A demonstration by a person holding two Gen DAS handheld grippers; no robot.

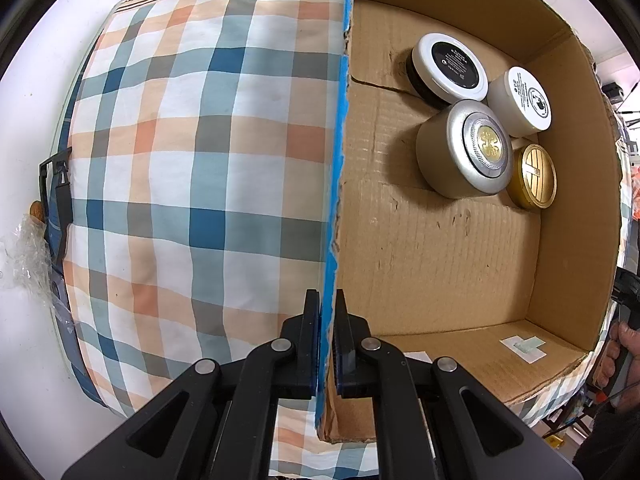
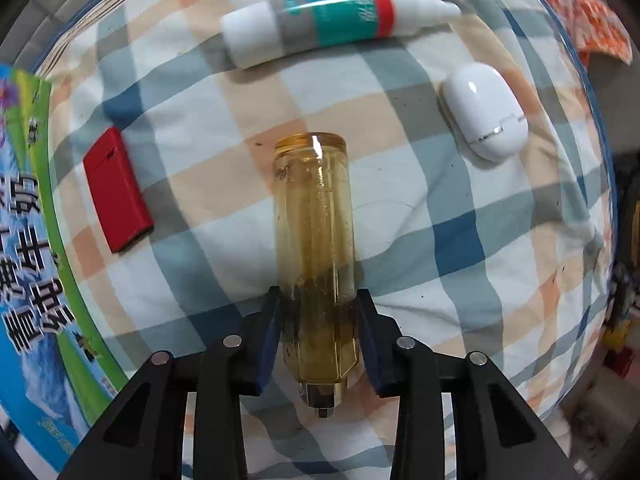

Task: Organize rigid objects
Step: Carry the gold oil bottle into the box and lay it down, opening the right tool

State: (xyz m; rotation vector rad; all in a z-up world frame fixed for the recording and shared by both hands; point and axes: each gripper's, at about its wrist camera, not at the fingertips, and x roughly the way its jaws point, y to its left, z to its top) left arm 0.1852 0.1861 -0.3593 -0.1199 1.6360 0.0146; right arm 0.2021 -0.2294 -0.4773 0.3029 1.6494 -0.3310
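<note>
Gripping the near wall of the cardboard box [image 1: 440, 240], the left gripper [image 1: 328, 300] has its jaws closed almost completely, one pad on the blue printed outside and one on the brown inside; the hold looks sound and steadies the box on the checked cloth [image 1: 180, 160].

Contents noted in the box's far corner, packed together: a black-and-white jar [image 1: 450, 68], a white jar [image 1: 522, 100], a silver jar [image 1: 468, 148] and a gold compact [image 1: 532, 178]. The nearer floor of the box is bare.

The right gripper [image 2: 320, 328] has its jaws drawn in on the lower part of an amber transparent bottle [image 2: 316, 240], which lies on the cloth with its nozzle toward the camera. Both pads sit against its sides; contact appears made, though firmness cannot be confirmed.

Outstanding on the cloth: a red lighter [image 2: 118, 190], a white tube [image 2: 320, 20] with teal and red bands, and a white oval case [image 2: 486, 110], all well apart from the bottle.

Recommendations, as judgement: the grip is near one end, so the long free end may droop; lift slowly and level. The smooth round wall may slip or roll between the pads. Carry it over the held wall and set it on the bare floor, clear of the jars.
</note>
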